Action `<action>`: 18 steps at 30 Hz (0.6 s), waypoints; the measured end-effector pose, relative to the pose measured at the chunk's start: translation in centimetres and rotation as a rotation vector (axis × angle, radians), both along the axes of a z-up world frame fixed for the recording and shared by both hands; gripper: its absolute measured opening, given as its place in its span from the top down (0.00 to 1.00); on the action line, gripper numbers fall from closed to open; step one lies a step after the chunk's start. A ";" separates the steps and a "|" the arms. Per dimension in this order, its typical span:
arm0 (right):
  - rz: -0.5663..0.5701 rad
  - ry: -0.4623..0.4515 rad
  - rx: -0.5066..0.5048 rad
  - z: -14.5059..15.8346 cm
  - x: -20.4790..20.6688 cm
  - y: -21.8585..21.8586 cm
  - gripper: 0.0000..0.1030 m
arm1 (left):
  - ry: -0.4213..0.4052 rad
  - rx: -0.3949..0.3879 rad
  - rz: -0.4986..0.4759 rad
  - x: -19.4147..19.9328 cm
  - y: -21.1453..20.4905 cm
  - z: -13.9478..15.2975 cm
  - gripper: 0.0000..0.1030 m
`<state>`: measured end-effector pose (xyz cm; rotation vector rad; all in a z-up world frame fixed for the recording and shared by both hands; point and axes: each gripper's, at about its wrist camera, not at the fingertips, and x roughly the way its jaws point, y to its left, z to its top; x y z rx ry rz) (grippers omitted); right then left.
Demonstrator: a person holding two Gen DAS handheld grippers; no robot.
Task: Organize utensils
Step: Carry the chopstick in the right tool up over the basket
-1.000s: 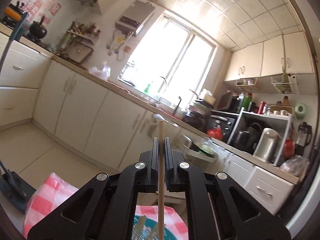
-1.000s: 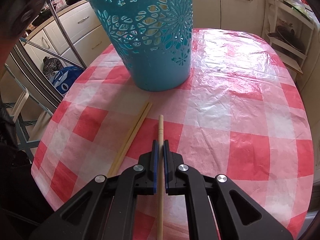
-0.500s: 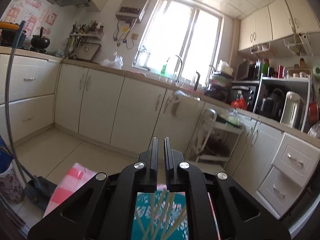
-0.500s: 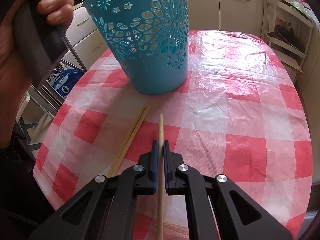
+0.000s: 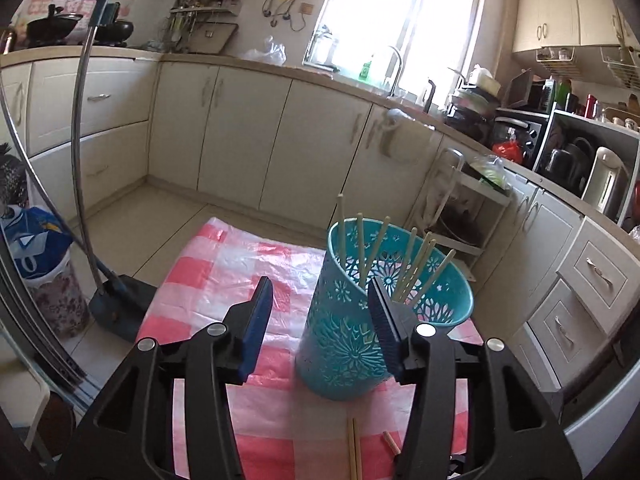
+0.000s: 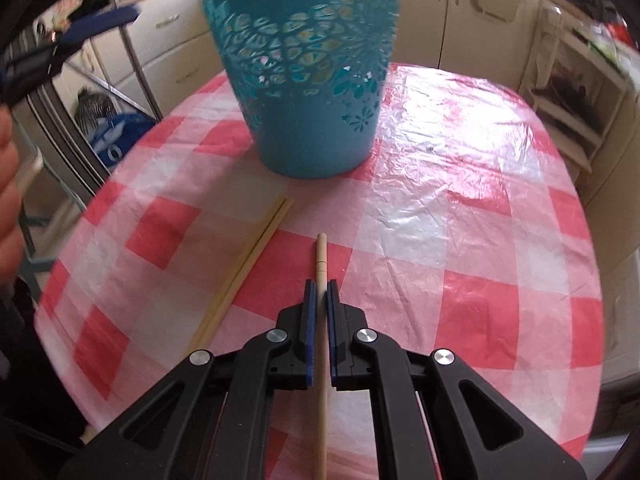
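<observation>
The left gripper (image 5: 320, 312) is hanging w/ its jaws apart; they've just been opening, nothing between the pads. It's sitting above the near-left side of the teal basket (image 5: 360, 344), which is standing upright on the checked tablecloth (image 5: 224, 264). Several chopsticks (image 5: 412, 264) are leaning inside the basket, tips poking over the rim.

The right gripper (image 6: 319, 304) is clamping a single chopstick (image 6: 321, 252), pads pressing on both sides, the stick's far end pointing toward the basket (image 6: 312, 92) & lying low over the cloth (image 6: 460, 220); can't tell if the tip is touching. A pair of chopsticks (image 6: 248, 260) is lying flat on the cloth just left of the held one, running diagonally, far ends near the basket's base but apart from it. In the right view the left gripper (image 6: 76, 36) is showing blurred at far left, w/ part of a hand (image 6: 8, 192) at the left edge.
</observation>
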<state>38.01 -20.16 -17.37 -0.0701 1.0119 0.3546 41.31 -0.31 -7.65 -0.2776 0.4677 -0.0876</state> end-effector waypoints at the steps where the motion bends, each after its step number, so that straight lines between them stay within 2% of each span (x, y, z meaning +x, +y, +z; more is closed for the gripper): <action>1: -0.015 0.004 0.044 0.4 0.0 -0.6 0.94 | -0.023 0.012 0.002 -0.5 0.1 0.4 0.54; 3: -0.047 -0.010 0.167 1.7 -0.3 -2.0 0.94 | -0.067 0.026 0.015 -1.7 0.1 1.1 0.51; 7: -0.106 -0.087 0.398 4.4 -1.1 -4.5 0.94 | -0.125 0.000 0.030 -3.5 0.1 2.2 0.41; 13: -0.192 -0.188 0.670 7.3 -1.0 -6.4 0.94 | -0.234 0.024 0.041 -5.8 -0.8 3.9 0.37; 18: -0.243 -0.296 0.944 9.9 0.1 -7.8 0.94 | -0.300 0.016 0.054 -7.0 -0.8 5.1 0.36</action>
